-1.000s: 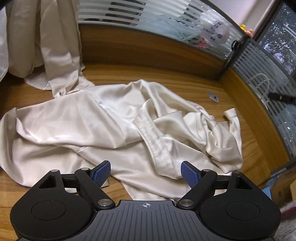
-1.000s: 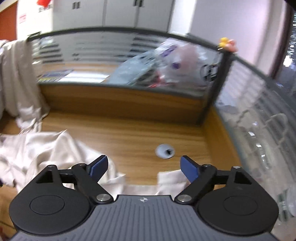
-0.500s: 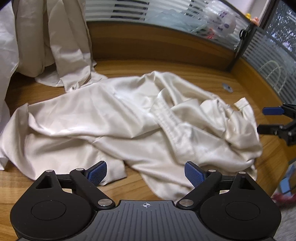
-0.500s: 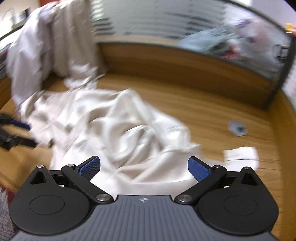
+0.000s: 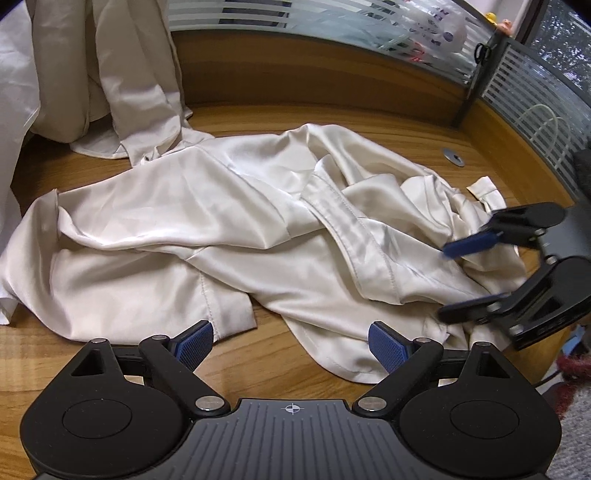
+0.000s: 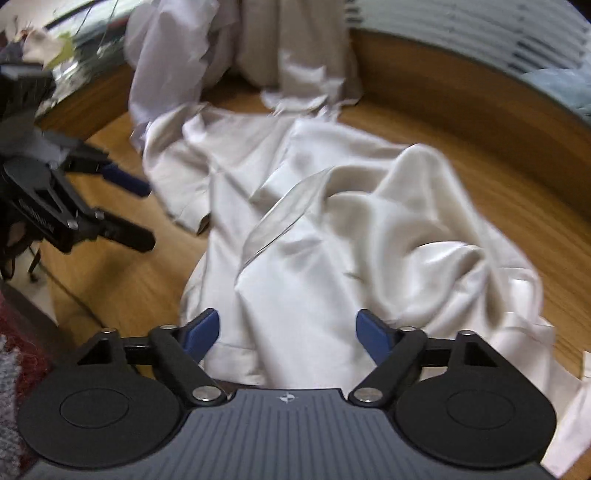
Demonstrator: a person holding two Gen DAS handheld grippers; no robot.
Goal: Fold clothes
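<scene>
A crumpled cream satin garment lies spread across the curved wooden desk, its stitched band running through the middle and a small cuff end poking out at the far right; more pale cloth hangs down at the far left, its hem touching the desk and the garment's far edge; the left gripper hovers at the near edge, its 2 blue-padded jaws wide apart over bare wood and the garment's near hem, gripping nothing; the right gripper reaches in from the right, its jaws also spread, 1 finger above and 1 below the bunched folds at the garment's right end; in its own blurred view those folds fill the gap between the jaws; a small round metal disc sits on the wood beyond the garment; behind the striped glass partition a clear plastic bag holds something I cannot make out.
</scene>
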